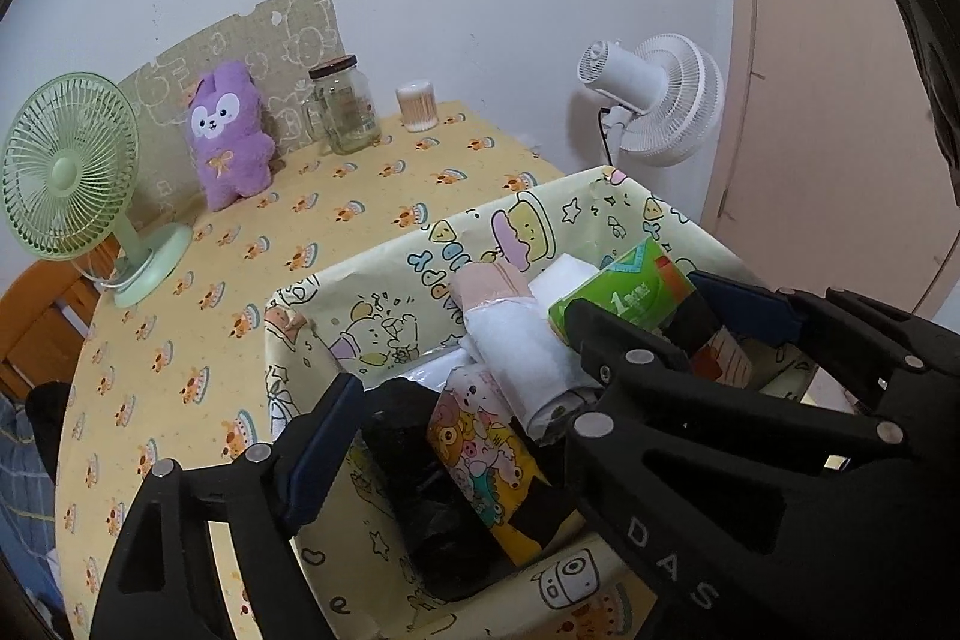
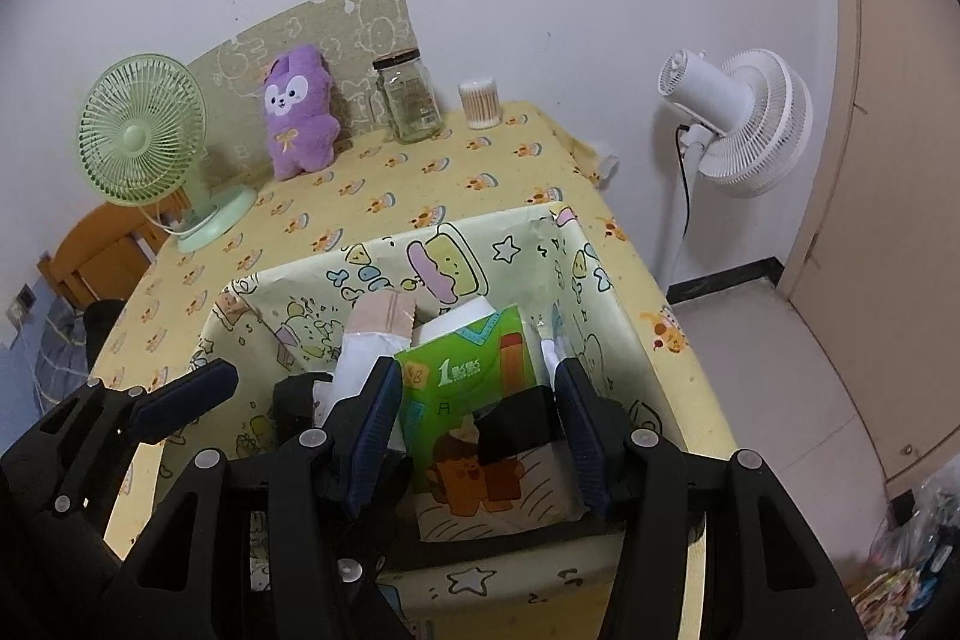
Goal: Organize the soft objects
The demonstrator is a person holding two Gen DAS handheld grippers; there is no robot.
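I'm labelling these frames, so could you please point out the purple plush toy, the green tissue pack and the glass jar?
purple plush toy [image 1: 227, 142]: left wrist view, on its belly.
green tissue pack [image 2: 468, 379]: right wrist view, on its printed front face.
glass jar [image 2: 411, 103]: right wrist view, on its clear body.

Far left on the worktop [image 2: 420, 196]: green fan [image 2: 144, 142]. Far back: glass jar [image 2: 408, 97], tub of cotton swabs [image 2: 480, 103]. Right, on the floor: white fan [image 2: 744, 118].

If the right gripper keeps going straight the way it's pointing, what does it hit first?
Most likely the green tissue pack: the right gripper is open with the pack between its fingers, inside the patterned box.
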